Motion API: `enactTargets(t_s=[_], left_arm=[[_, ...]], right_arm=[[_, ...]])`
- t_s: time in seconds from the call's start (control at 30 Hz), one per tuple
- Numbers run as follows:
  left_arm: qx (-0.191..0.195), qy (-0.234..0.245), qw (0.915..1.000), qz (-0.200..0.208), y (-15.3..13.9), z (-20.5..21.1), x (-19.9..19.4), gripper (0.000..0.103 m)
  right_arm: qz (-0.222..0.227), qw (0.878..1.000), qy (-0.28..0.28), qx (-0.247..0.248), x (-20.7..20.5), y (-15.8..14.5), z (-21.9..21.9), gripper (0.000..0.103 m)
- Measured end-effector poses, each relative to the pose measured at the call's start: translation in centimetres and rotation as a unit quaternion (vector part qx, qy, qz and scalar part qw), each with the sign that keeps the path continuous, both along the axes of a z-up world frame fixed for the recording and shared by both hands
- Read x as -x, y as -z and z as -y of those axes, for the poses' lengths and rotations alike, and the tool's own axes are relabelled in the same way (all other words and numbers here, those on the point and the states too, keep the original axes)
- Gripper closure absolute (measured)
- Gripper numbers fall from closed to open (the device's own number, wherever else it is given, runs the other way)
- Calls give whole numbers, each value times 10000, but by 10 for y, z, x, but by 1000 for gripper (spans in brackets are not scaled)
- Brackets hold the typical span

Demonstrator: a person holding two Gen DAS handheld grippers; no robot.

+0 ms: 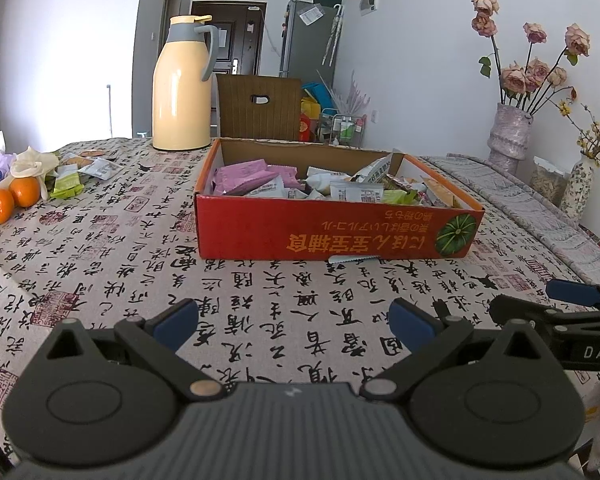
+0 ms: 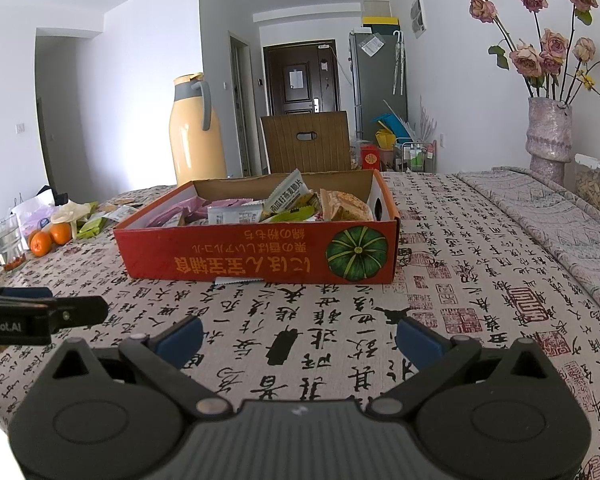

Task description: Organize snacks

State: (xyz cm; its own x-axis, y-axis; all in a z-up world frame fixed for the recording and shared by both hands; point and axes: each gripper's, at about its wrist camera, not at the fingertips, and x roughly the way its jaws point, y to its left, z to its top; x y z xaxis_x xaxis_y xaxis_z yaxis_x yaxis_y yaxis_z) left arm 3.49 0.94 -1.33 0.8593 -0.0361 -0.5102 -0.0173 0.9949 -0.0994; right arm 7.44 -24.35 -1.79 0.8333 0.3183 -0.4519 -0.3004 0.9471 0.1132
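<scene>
A red cardboard box with a green pumpkin print stands on the table ahead of both grippers. It holds several snack packets, pink, white and green. More loose packets lie on the cloth at the far left. A white packet edge sticks out under the box front. My left gripper is open and empty, low over the cloth. My right gripper is open and empty too, beside the left one.
A cream thermos jug stands behind the box at left. Oranges and a glass sit at the far left. Vases with dried roses stand at right. A brown chair back is behind the table.
</scene>
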Motion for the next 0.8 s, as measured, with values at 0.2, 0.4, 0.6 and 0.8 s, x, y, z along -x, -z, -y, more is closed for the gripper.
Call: enactTargets(t_s=[0.2,0.4,0.6,0.8], left_arm=[[-1,3,10000,2,0,0,0,0],[-4,5,10000,2,0,1,1,0],[-5,4,10000,4,0,1,1,0],[-6,4,10000,5,0,1,1,0]], right_arm=[[-2,10000,-1,3,0,0,0,0],[-9,10000,0,9,1,1,0,0],[-11,10000,1,15,1,2,0,0],[-24,10000,-2,26,2,5,0,0]])
